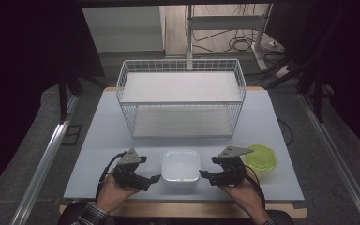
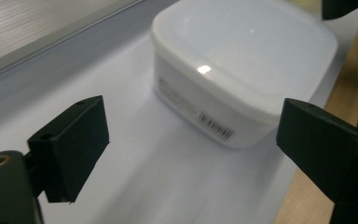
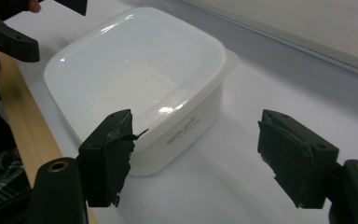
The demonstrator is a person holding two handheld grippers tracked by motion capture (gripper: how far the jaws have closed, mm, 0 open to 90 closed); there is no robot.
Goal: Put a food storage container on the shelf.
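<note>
A pale table (image 1: 103,140) in a dim room with cables on the floor carries a white wire basket (image 1: 181,96) and a green lid (image 1: 261,158). The white lidded container (image 1: 181,166) sits at the near edge between the left gripper (image 1: 155,179) and right gripper (image 1: 205,176), both low, jaws wide apart, gripping nothing. Its side bears a barcode label (image 2: 216,126); the printing is unreadable.

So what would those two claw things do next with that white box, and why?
Probably close in from both sides. The white box sits lidded between the left gripper and the right gripper, both with jaws open and apart from it. Easing them inward until the jaws reach its side walls looks like the next step.
</note>
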